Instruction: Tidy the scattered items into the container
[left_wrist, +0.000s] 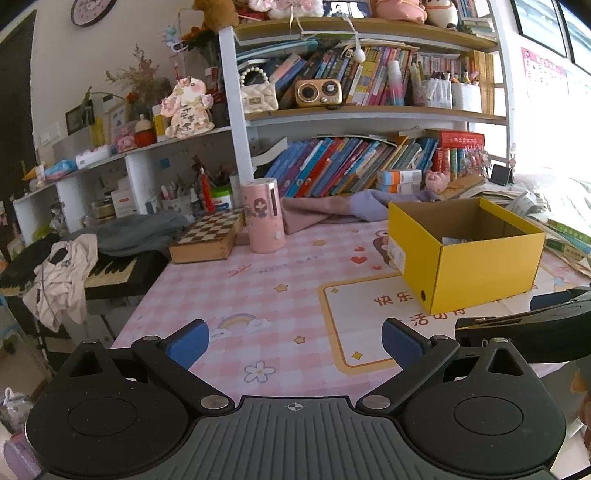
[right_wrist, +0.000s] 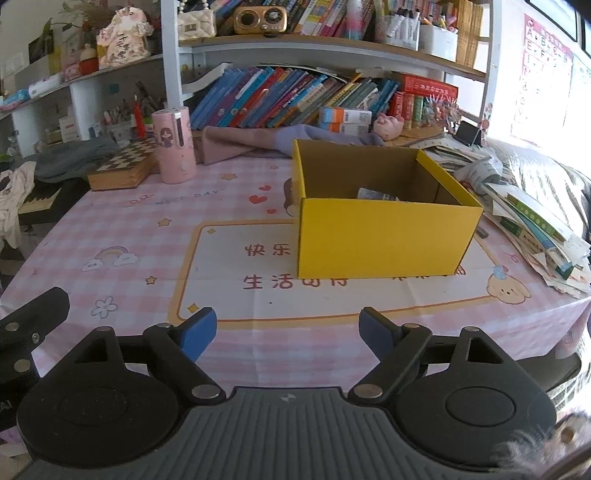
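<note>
The yellow box (right_wrist: 384, 236) sits open on a pink checked tablecloth (right_wrist: 147, 229), crowded bookshelves (right_wrist: 295, 96) behind it. Both the left gripper (left_wrist: 295, 345) and right gripper (right_wrist: 287, 332) hang spread and empty above the cloth.

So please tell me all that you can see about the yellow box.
The yellow box is open-topped cardboard, yellow outside and plain brown inside, with a label and small hole on one end. It stands upright on the pink tablecloth, apart from both grippers. Something pale lies inside, mostly hidden.
</note>
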